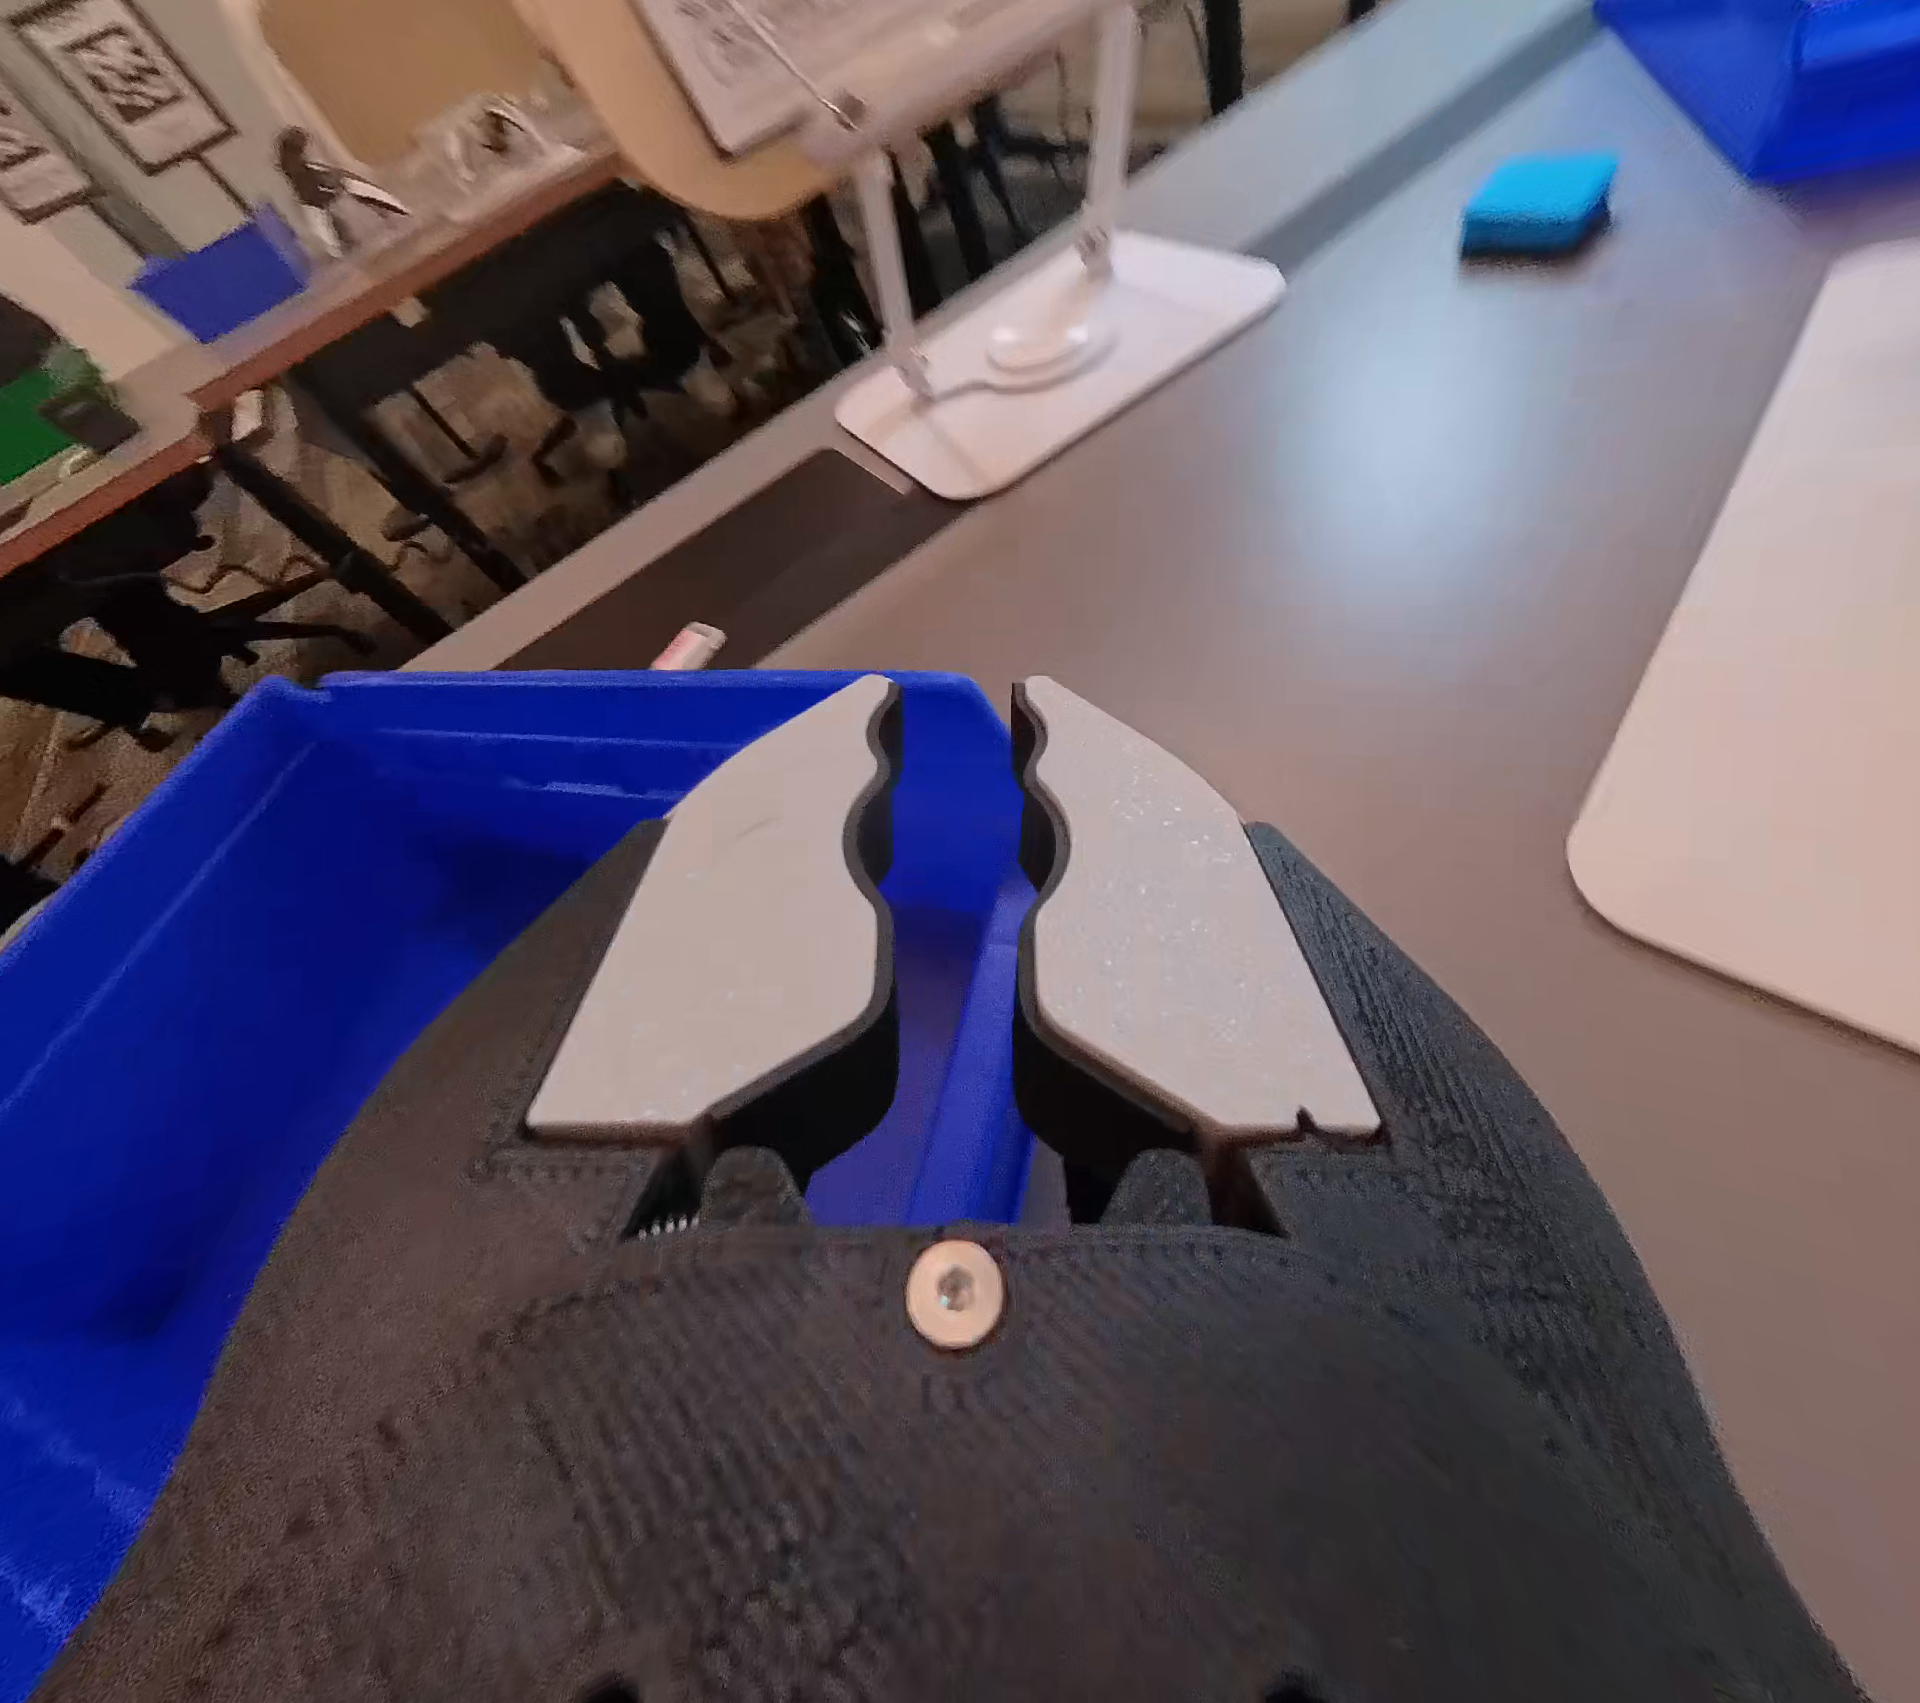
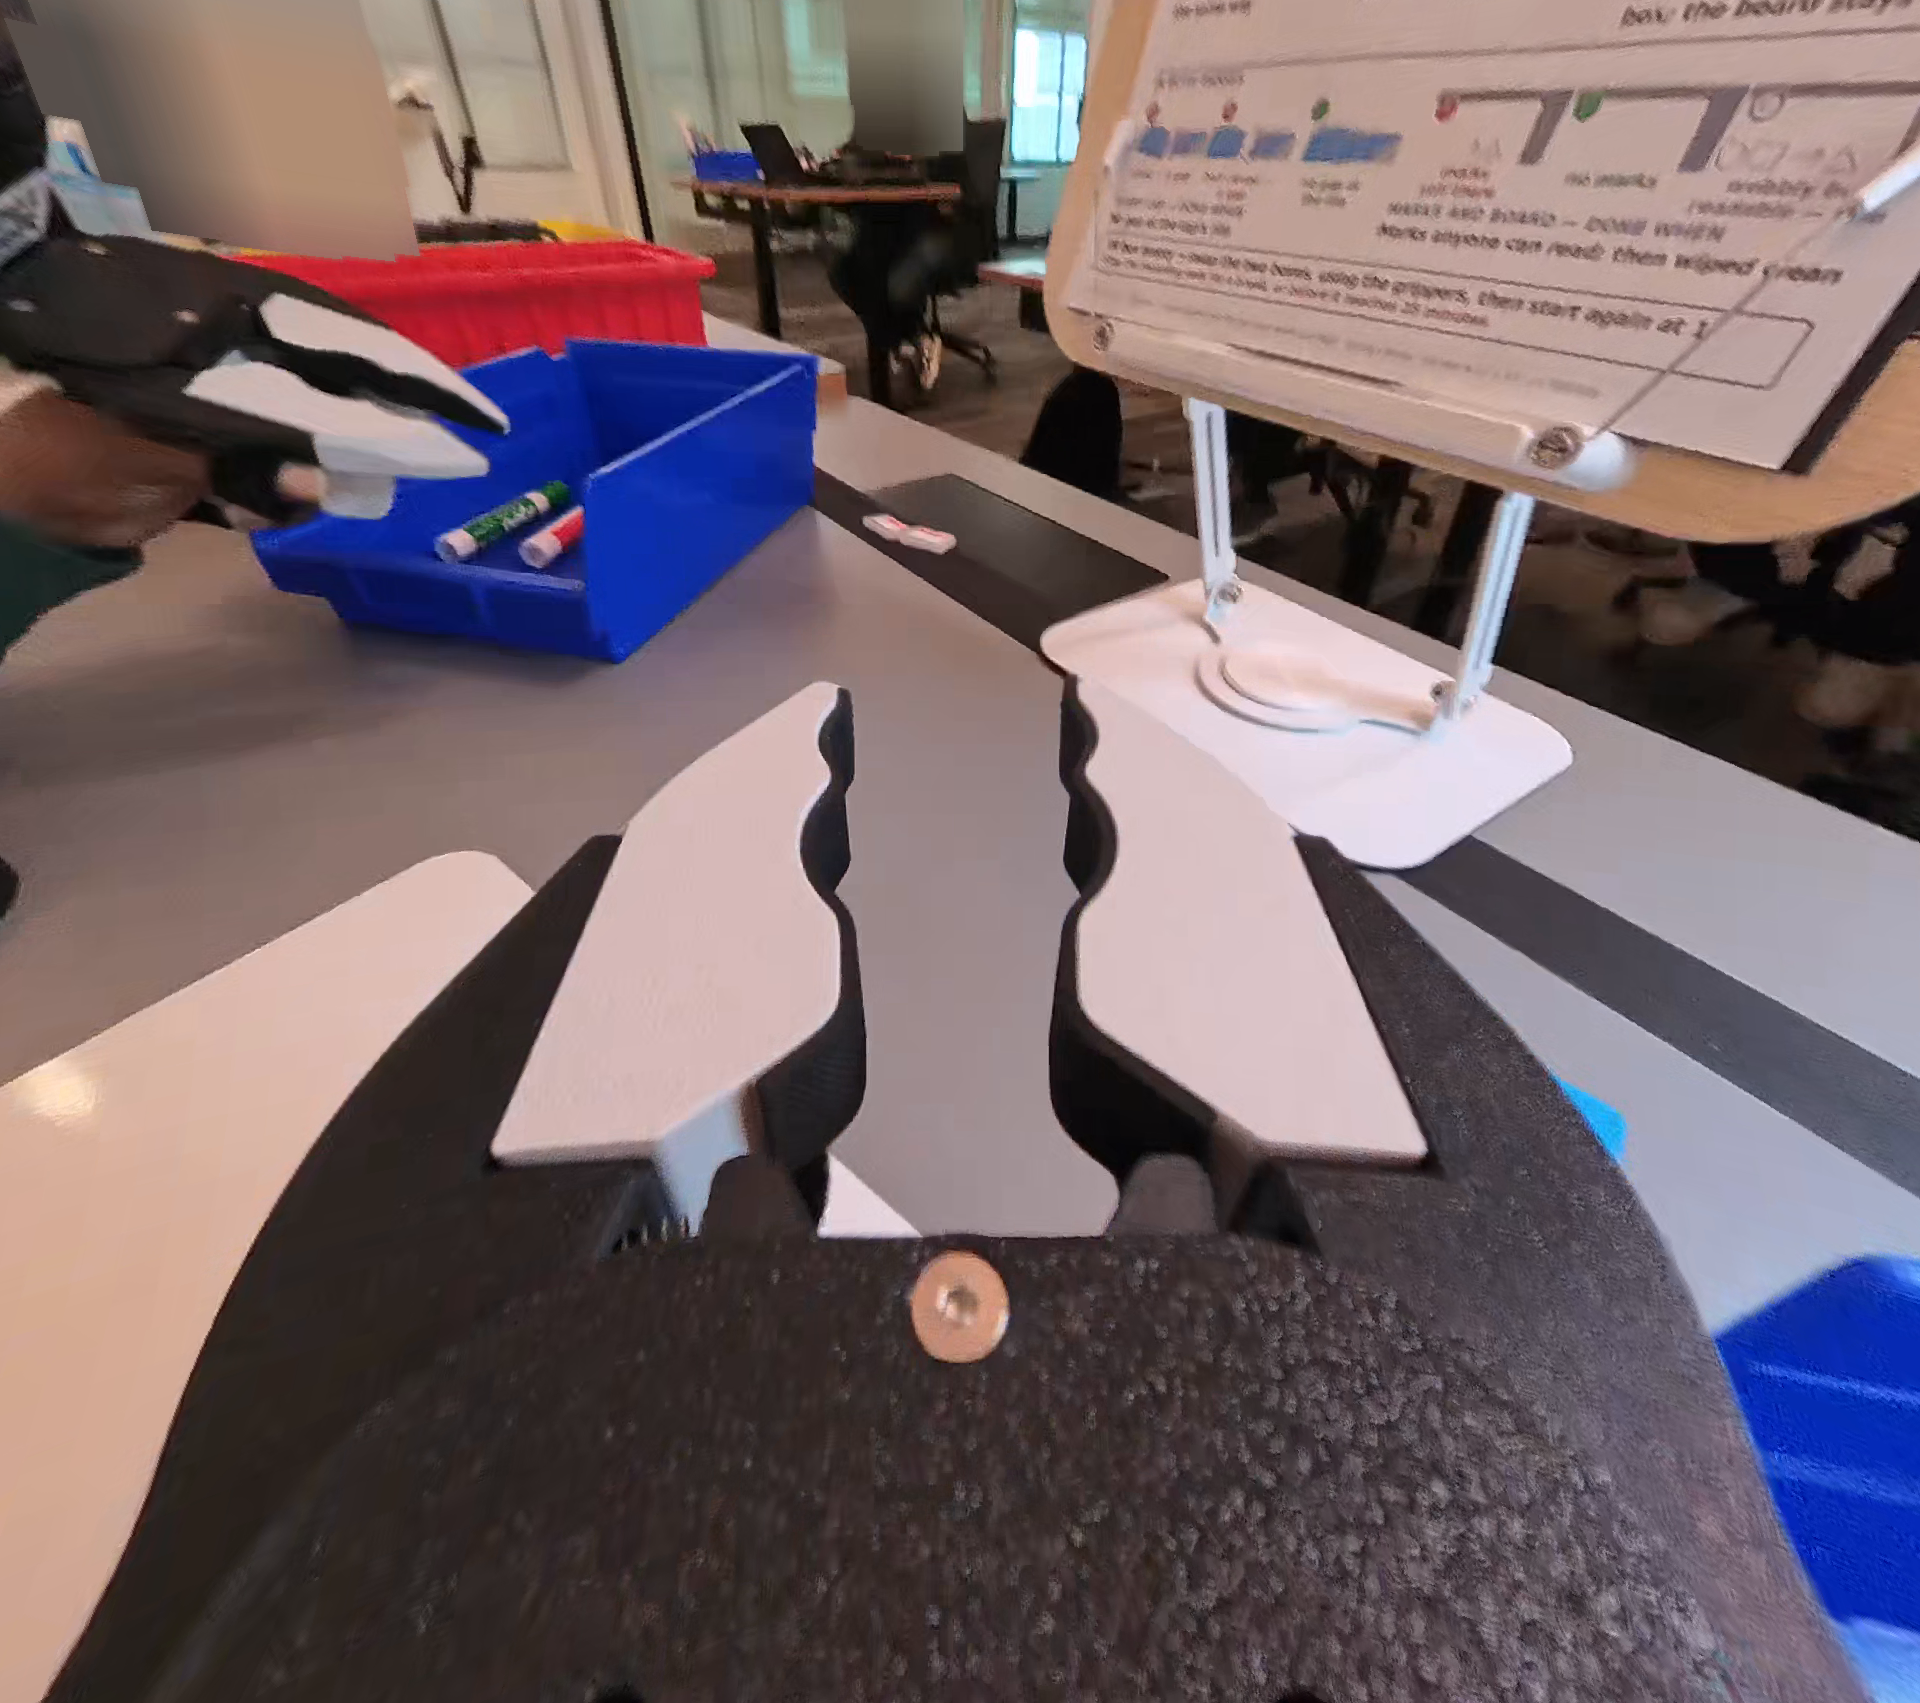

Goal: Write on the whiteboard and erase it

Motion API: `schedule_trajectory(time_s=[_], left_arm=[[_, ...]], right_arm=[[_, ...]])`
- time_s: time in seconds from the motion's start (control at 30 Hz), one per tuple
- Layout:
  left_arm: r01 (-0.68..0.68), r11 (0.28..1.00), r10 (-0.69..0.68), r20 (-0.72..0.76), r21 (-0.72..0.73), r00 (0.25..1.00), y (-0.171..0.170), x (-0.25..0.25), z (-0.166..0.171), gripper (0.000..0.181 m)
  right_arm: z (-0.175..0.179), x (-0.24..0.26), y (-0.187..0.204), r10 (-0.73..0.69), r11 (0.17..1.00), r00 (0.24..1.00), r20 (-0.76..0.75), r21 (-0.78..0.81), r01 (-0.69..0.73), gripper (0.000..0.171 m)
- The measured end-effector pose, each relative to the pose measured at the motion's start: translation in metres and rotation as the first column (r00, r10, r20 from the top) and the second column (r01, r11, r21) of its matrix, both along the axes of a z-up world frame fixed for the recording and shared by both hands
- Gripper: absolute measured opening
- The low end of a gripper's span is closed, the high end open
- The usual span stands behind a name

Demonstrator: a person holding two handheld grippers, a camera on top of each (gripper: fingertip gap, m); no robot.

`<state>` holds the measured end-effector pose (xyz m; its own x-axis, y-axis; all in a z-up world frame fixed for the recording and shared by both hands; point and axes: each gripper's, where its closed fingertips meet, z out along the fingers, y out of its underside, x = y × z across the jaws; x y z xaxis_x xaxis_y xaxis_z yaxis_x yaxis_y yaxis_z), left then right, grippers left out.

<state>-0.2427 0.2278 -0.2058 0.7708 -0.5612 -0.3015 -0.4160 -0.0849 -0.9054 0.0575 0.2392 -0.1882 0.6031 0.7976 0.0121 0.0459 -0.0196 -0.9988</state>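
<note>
Blue eraser [image 1: 1538,204] beyond left claw [image 1: 956,708].

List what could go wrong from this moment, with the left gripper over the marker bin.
1. Two markers lie side by side in the blue bin; the open left gripper might pinch both or knock one aside.
2. The bin's walls crowd the approach, so a finger could catch the rim and shift the bin.
3. The right gripper hangs open above the whiteboard, near the document stand; a careless swing might bump it.
</note>
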Motion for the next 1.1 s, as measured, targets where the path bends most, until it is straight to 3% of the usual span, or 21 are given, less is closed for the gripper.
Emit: schedule_trajectory(time_s=[0.17,0.23,0.33,0.4,0.47,0.6,0.63,0.73,0.87,0.97,1.03,1.1], left_arm=[[-0.198,0.978,0.207,0.191,-0.066,0.96,0.016,-0.06,0.031,0.017],[-0.264,0.948,0.293,0.16,-0.18,0.943,0.027,-0.083,0.026,0.018],[-0.366,0.862,0.391,0.0,-0.351,0.92,0.052,-0.114,0.003,0.024],[-0.412,0.76,0.406,-0.128,-0.502,0.905,0.066,-0.13,-0.024,0.032],[-0.526,0.612,0.378,-0.366,-0.59,0.851,0.07,-0.159,-0.054,0.032],[-0.67,0.31,0.118,-0.672,-0.675,0.732,0.045,-0.205,-0.084,0.03],[-0.704,0.256,0.059,-0.717,-0.662,0.695,0.038,-0.214,-0.085,0.031],[-0.707,0.155,-0.063,-0.721,-0.69,0.69,0.026,-0.214,-0.093,0.035],[-0.743,0.146,-0.352,-0.736,-0.653,0.578,0.002,-0.212,-0.093,0.044],[-0.774,0.198,-0.483,-0.747,-0.601,0.457,-0.005,-0.217,-0.084,0.038],[-0.782,0.257,-0.537,-0.757,-0.567,0.372,-0.003,-0.221,-0.085,0.039],[-0.779,0.282,-0.536,-0.766,-0.559,0.356,-0.001,-0.221,-0.091,0.04]], right_arm=[[-0.009,-0.012,-0.013,0.009,0.998,0.999,0.045,0.059,-0.012,0.038],[-0.008,-0.017,-0.018,0.022,0.998,0.999,0.042,0.06,-0.025,0.038],[-0.004,-0.019,-0.024,0.031,0.997,0.999,0.024,0.068,-0.032,0.038],[-0.006,-0.02,-0.027,0.038,0.997,0.999,0.028,0.061,-0.04,0.038],[-0.011,-0.019,-0.028,0.043,0.998,0.998,0.041,0.052,-0.045,0.038],[-0.017,-0.017,-0.031,0.054,0.998,0.997,0.062,0.037,-0.057,0.036],[-0.017,-0.017,-0.031,0.057,0.997,0.996,0.068,0.039,-0.06,0.036],[-0.017,-0.017,-0.033,0.061,0.997,0.995,0.081,0.044,-0.065,0.035],[-0.021,-0.014,-0.034,0.057,0.997,0.994,0.091,0.037,-0.061,0.035],[-0.025,-0.011,-0.03,0.049,0.998,0.995,0.092,0.025,-0.052,0.034],[-0.026,-0.011,-0.028,0.049,0.999,0.995,0.084,0.014,-0.05,0.034],[-0.028,-0.011,-0.027,0.045,0.999,0.995,0.09,0.015,-0.047,0.034]])
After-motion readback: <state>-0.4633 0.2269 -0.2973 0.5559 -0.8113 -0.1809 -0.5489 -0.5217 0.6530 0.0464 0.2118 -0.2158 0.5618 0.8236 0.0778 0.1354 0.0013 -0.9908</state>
